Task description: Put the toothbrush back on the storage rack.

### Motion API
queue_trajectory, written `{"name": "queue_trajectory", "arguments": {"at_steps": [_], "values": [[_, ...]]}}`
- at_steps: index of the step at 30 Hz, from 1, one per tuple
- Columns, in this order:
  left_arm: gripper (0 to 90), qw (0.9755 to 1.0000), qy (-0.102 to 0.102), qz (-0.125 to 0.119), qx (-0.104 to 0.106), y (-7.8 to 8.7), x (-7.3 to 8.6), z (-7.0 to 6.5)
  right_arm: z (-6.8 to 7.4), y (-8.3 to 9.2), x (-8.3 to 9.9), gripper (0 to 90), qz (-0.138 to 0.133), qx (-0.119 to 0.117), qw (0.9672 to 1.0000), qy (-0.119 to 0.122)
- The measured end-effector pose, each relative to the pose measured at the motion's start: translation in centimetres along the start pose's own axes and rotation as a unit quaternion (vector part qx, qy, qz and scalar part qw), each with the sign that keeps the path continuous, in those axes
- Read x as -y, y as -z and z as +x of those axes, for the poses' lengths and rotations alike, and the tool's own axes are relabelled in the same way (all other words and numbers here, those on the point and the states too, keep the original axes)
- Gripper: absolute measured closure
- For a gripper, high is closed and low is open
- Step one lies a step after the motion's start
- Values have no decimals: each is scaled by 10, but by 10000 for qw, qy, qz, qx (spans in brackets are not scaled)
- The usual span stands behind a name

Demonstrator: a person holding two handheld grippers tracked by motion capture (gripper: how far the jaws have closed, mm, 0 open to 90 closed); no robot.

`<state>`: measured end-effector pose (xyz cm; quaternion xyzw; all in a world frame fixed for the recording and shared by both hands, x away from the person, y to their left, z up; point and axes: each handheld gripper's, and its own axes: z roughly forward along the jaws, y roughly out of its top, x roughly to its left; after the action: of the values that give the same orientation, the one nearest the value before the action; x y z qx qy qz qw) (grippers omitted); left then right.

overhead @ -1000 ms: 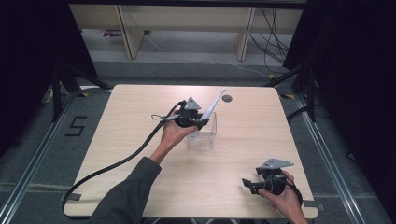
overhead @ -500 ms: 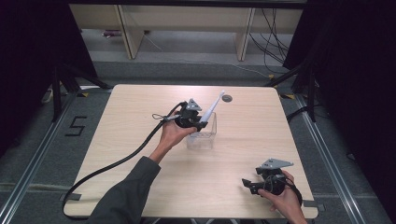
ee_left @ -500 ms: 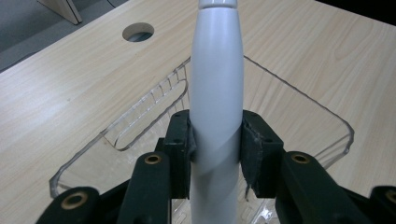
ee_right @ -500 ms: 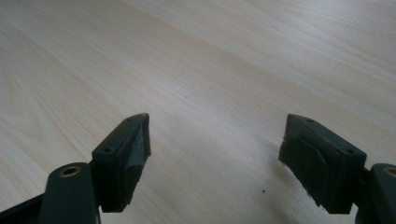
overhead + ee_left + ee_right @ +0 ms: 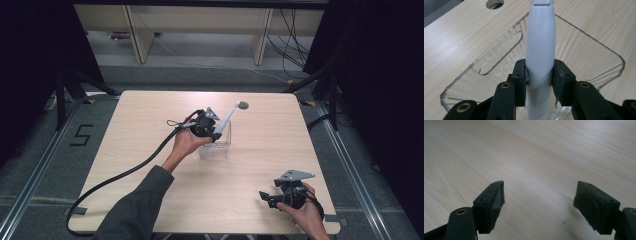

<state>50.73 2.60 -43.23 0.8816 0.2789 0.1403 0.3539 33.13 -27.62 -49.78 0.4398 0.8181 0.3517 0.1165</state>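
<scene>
Toward the left of centre on the pale wood-grain worktop (image 5: 150, 135), your left hand-held gripper (image 5: 216, 134) is clamped on a smooth white handle (image 5: 540, 50). In the left gripper view its two black pads press both sides of that rounded, slightly tapering plastic shaft, so the jaws stand only partly apart, held to the width of the handle. From above, the handle slants up and away to a small round grey head (image 5: 242, 105) at its far end, above the worktop's far edge area. A thick black cable trails from this gripper back across the wood to the near left corner.

Just under and beside the gripper sits a clear plastic container (image 5: 216, 145), boxy with rounded corners and thin glassy walls; one wall has a long slot-shaped cut-out and fine ribbing. The handle passes over its open top. A round hole (image 5: 494, 3) is cut in the worktop beyond it.

Near the right front corner, your right hand-held gripper (image 5: 266, 197) rests low by the wood, well apart from the container. Its black, wedge-shaped pads (image 5: 496, 200) stand wide apart with nothing between them but bare worktop.
</scene>
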Motion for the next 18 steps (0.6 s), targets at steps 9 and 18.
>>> {"name": "queue_trajectory", "arguments": {"at_steps": [9, 18], "values": [[618, 10000, 6, -52, -13, 9, -4, 2, 0, -1, 1, 243, -21, 15, 10000, 60], [615, 9999, -14, -109, -72, 19, -5, 4, 1, 0, 0, 242, 14, -1, 10000, 4]]}}
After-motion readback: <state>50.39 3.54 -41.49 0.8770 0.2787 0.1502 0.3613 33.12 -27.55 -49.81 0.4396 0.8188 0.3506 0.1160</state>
